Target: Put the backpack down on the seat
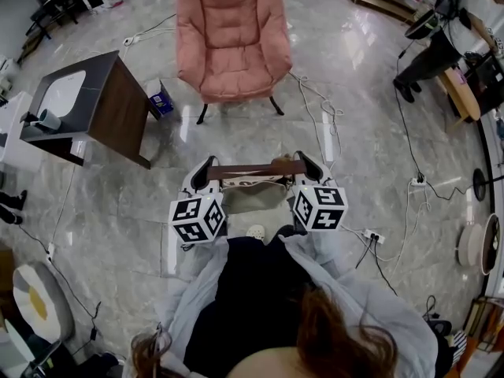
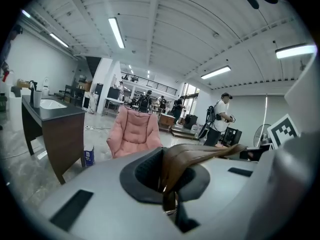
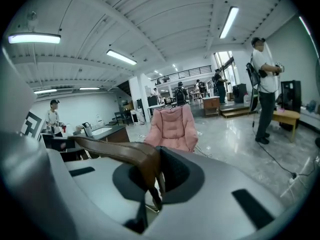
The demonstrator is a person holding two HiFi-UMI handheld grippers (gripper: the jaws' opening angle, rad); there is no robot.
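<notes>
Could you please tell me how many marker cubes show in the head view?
2. One cube sits on the left tool, the other on the right tool, both shut on the strap; none seem hidden.

Beige backpack (image 1: 252, 198) w/ brown strap (image 1: 256, 169) pulled level hangs upright, well short of pink padded seat (image 1: 230, 38).

The armchair (image 1: 234, 38) stands ahead of the backpack (image 1: 253, 197), table (image 1: 118, 105) left.

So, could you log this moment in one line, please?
left tool: shut on strap | right tool: shut on strap | backpack: hangs between | pink chair: ahead
</notes>
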